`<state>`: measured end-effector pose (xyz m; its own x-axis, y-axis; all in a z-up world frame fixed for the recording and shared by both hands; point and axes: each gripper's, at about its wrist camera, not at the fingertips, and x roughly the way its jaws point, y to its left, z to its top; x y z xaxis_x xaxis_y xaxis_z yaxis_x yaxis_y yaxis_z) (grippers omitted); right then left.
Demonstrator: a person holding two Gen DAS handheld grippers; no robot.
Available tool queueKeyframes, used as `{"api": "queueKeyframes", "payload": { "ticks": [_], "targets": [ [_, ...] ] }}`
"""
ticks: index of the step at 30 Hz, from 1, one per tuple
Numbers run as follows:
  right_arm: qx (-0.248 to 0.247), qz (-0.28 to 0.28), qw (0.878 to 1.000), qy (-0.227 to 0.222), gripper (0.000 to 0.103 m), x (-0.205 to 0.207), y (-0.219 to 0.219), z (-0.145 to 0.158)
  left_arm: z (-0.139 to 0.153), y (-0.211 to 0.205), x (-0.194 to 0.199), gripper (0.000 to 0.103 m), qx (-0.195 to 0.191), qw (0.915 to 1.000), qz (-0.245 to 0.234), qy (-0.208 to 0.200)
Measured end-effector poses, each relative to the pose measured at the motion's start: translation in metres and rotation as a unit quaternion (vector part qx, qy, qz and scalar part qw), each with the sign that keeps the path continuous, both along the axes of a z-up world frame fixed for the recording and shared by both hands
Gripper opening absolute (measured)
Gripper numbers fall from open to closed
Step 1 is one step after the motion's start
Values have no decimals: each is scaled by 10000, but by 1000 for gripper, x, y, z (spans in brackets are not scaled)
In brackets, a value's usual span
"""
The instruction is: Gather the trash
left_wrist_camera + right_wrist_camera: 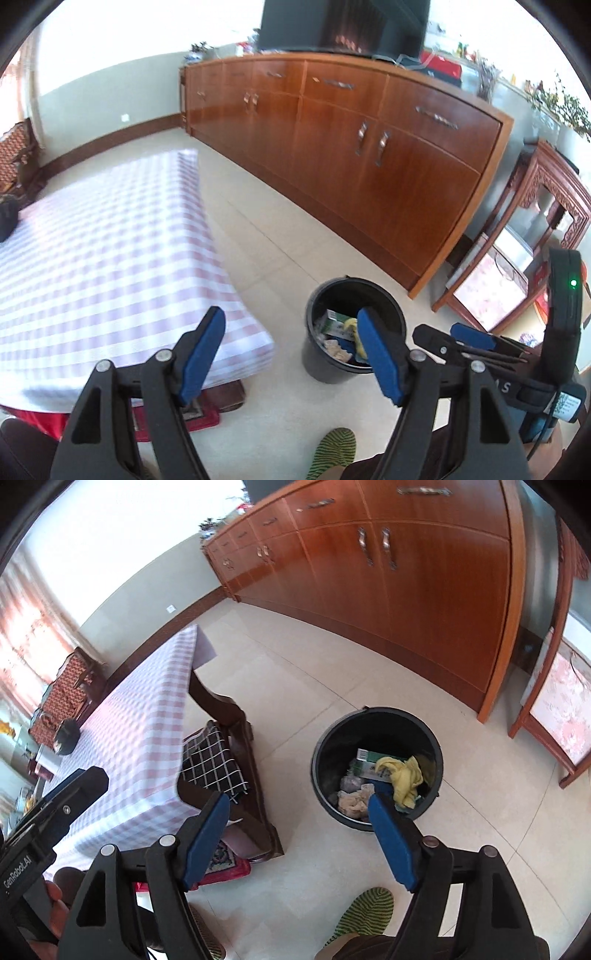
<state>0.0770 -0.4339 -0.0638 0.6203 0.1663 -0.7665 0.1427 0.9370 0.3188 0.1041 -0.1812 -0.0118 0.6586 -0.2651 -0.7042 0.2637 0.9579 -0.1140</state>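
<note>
I hold both tongs above the floor, angled down toward the bin (376, 768).

Left tongs (291, 354): the blue pads stand wide apart with nothing between them. Right tongs (299, 840): the pads stand wide apart as well, empty. In the left view the right tongs (461, 339) show at the right edge, beside the bin (354, 328); in the right view the left tongs (70, 794) show at the left edge, over the counter (140, 716), with fingers (55, 904) of the hand wrapped on the grip below.

Trash location: the black bin stands upright on the tiled floor (332, 664), between the counter and the cabinet (406, 583), apart from both. Inside it lie a green-and-white carton (369, 762), a yellow rag (402, 779) draped partly over the carton, and crumpled paper (354, 801) at the near side. Further items below are too dark to identify.

The counter carries a pink-and-white checked cloth (103, 240). A dark object (66, 734) rests on its far part. A chair (229, 738) with a black grid-pattern cushion (214, 760) is tucked against the counter edge nearest the bin.

A green striped slipper (365, 912) shows on the floor at the bottom of both views.
</note>
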Motion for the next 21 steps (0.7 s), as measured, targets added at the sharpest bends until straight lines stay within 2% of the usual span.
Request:
{"api": "queueKeyframes", "payload": {
  "ticks": [4, 9, 11, 14, 21],
  "targets": [
    [-280, 399, 9977, -472, 84, -18, 49, 37, 21, 37, -24, 79, 49, 9990, 365, -244],
    [-630, 737, 9894, -1084, 90, -42, 104, 76, 47, 73, -53, 93, 107, 9942, 854, -644],
    [-762, 828, 9857, -1257, 91, -53, 122, 88, 55, 83, -61, 96, 117, 9916, 1032, -766],
    [-877, 814, 9827, -1417, 93, -64, 140, 101, 64, 97, -71, 100, 102, 9888, 1206, -875],
    [-1038, 783, 9782, -1618, 94, -72, 160, 117, 65, 111, -76, 101, 8, 9846, 1485, -926]
  ]
}}
